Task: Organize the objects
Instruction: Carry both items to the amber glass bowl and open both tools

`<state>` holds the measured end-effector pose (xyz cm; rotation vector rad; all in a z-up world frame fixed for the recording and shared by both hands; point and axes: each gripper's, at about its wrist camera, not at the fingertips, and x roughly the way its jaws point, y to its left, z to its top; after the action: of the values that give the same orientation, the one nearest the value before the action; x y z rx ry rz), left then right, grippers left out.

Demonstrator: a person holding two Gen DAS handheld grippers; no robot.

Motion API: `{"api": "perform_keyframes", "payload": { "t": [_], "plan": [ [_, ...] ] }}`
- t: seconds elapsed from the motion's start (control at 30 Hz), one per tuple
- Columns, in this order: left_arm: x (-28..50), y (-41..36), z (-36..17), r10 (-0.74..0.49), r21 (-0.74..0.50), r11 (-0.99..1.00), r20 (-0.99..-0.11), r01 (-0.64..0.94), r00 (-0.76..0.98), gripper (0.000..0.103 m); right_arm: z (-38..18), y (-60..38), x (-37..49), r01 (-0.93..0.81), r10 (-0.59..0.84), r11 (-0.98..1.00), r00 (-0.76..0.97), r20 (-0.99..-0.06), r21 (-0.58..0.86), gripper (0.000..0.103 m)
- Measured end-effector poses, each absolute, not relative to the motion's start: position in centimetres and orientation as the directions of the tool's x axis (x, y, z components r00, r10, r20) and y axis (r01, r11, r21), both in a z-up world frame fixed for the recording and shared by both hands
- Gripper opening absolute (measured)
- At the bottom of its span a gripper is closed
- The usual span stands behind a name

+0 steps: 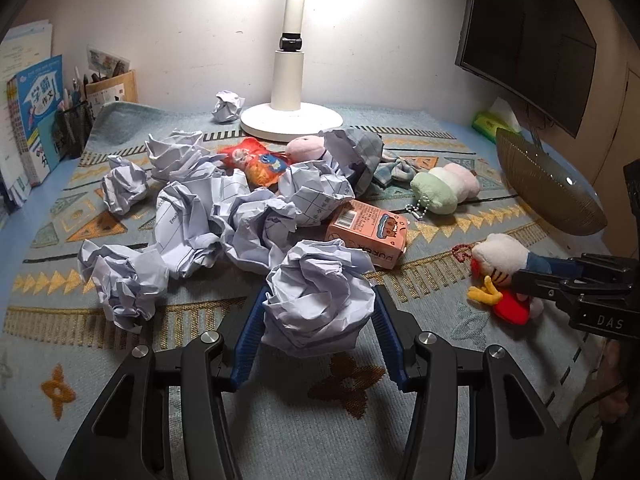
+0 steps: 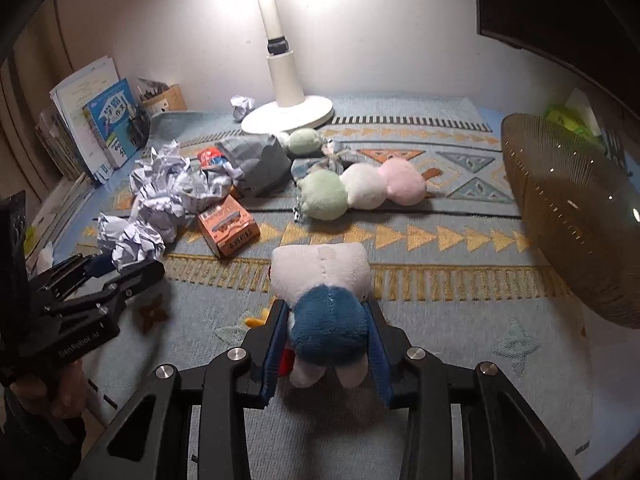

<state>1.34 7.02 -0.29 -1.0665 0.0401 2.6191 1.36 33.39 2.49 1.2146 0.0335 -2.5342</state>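
A crumpled white paper ball sits between the blue pads of my left gripper, which is shut on it just above the patterned mat. From the right wrist view, that gripper and its paper ball are at the left. My right gripper is shut on a white and blue plush toy, the pads pressing its blue part. The left wrist view shows the same plush toy with yellow feet and a red part, low over the mat, in the right gripper.
Several crumpled papers are heaped mid-mat beside an orange carton, a red snack packet, a checked cloth and a green-white-pink plush. A woven bowl stands right, a white lamp behind, books left.
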Motion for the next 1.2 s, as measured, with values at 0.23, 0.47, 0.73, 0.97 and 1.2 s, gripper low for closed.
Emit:
{"api": "perform_keyframes", "payload": {
  "t": [0.23,0.47,0.73,0.97,1.2],
  "plan": [
    [2.4,14.3,6.4,0.330,0.000,-0.907,-0.621,-0.421,-0.711,0.049,11.7,41.4,2.2,0.159,-0.184,-0.983,-0.770,-0.610,0.096,0.037],
    [-1.6,24.6,11.0,0.535,-0.099,-0.793,-0.585,-0.601,-0.610,0.049,14.9,51.0,0.8,-0.080,0.002,-0.990,-0.830,-0.557,0.116,0.037],
    [-5.1,33.9,8.7,0.591,-0.168,-0.737,-0.629,-0.654,-0.504,0.049,11.4,56.5,-2.1,-0.195,0.040,-0.967,-0.753,-0.656,0.165,0.042],
    [-4.9,34.9,8.8,0.626,-0.205,-0.731,-0.580,-0.650,-0.521,0.092,11.1,57.9,-1.1,-0.217,0.042,-0.957,-0.758,-0.650,0.191,0.058],
    [-3.7,30.4,9.1,0.651,-0.282,-0.731,-0.564,-0.622,-0.508,0.092,12.4,54.5,0.6,-0.128,-0.011,-0.975,-0.793,-0.610,0.183,0.060]
  ]
}}
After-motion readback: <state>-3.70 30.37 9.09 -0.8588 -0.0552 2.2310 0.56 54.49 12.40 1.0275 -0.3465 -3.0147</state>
